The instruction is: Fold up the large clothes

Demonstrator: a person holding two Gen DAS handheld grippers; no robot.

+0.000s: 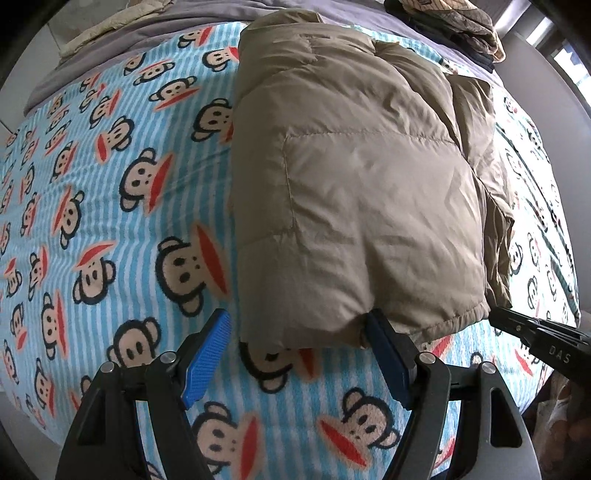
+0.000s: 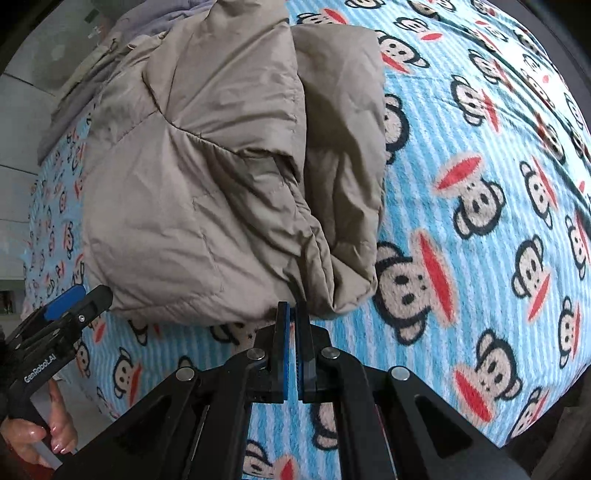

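A tan puffer jacket lies folded into a thick bundle on the blue striped monkey-print blanket. My left gripper is open, its blue pads spread either side of the jacket's near hem corner, the right pad touching the fabric. In the right wrist view the jacket shows with a folded layer on its right side. My right gripper has its jaws closed at the jacket's near edge; whether fabric is pinched between the pads I cannot tell. The left gripper shows in that view, and the right gripper shows at the left view's edge.
A grey sheet and a cream cloth lie at the bed's far end. A pile of dark and patterned clothes sits at the far right. The person's hand holds the left gripper's handle.
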